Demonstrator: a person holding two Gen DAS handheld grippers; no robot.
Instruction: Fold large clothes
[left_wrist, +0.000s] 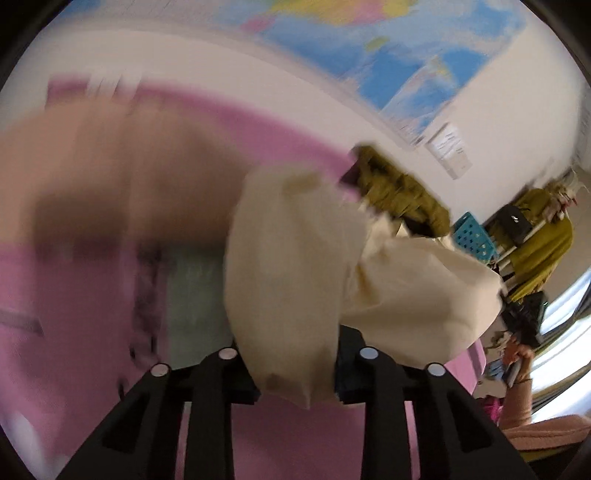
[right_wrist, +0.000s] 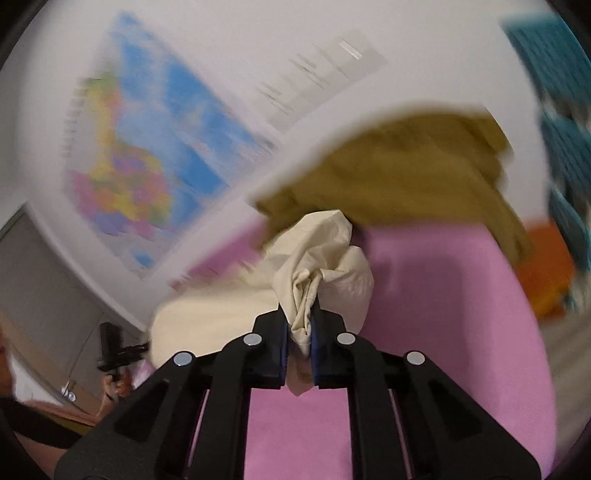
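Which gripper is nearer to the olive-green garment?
Right, I judge. The right gripper holds cream cloth just below the olive-green garment; from the left gripper it looks farther.

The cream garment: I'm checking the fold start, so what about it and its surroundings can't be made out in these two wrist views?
- Left wrist view: left of the cream garment, a tan-brown mass is smeared by motion blur; unidentifiable.
- Left wrist view: cloth hangs between the left gripper fingers, hiding any pad contact.
- Right wrist view: the right gripper pinches a bunch; which garment part is unclear.
- Both views: the garment's full outline is cut off.
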